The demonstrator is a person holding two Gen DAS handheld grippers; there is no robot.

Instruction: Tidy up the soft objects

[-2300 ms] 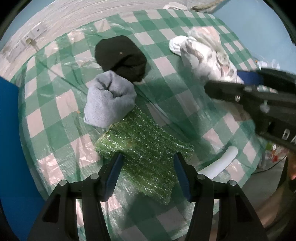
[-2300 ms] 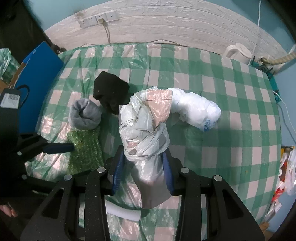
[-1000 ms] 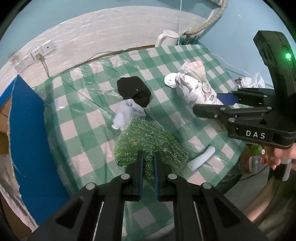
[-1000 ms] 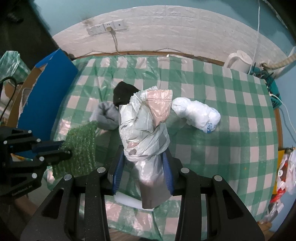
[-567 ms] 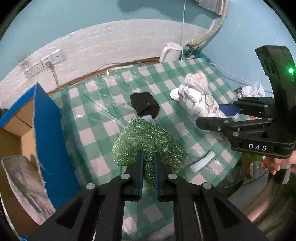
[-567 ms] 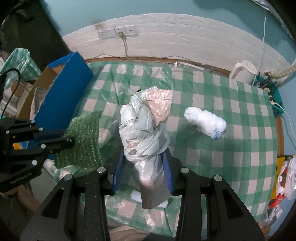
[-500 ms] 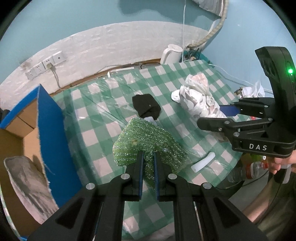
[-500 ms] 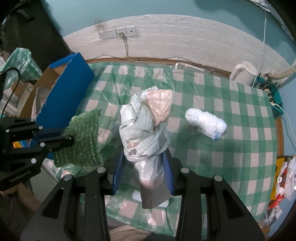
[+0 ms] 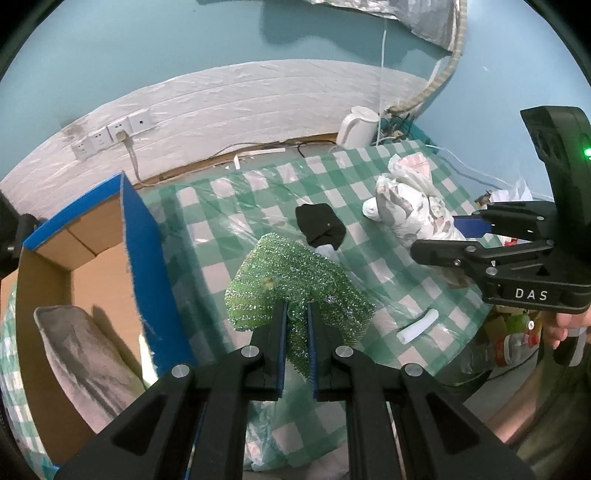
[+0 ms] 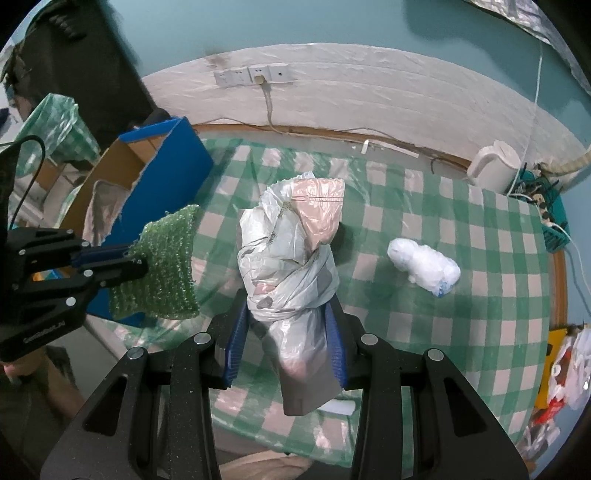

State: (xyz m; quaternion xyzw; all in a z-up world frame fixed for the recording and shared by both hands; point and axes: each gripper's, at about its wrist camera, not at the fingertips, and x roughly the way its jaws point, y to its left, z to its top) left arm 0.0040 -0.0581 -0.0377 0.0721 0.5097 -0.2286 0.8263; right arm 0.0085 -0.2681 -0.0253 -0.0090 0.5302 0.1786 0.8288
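Cardboard box [image 9: 92, 266] w/ blue flaps at far left. Left hand-held gripper [image 9: 295, 314] clamped on green sparkly mesh [image 9: 291, 280], held above table [image 10: 498, 295] edge. Right hand-held gripper [image 10: 286, 325] clamped on plastic bag bundle [image 10: 291, 258], lifted. White bag roll [image 10: 424, 267] lies on table at right.

Green bubble wrap [image 9: 295, 273] and knotted plastic bags [image 10: 291, 258] hang lifted; white bundle [image 10: 424, 267] lies on tablecloth [image 10: 498, 295].

Teal wall [image 10: 332, 29] above white brick-pattern panel [image 10: 369, 92] bearing sockets [image 10: 255, 75]. White kettle [image 10: 495, 166] at table's far right corner; table [image 10: 480, 258] wears green-checked cloth.
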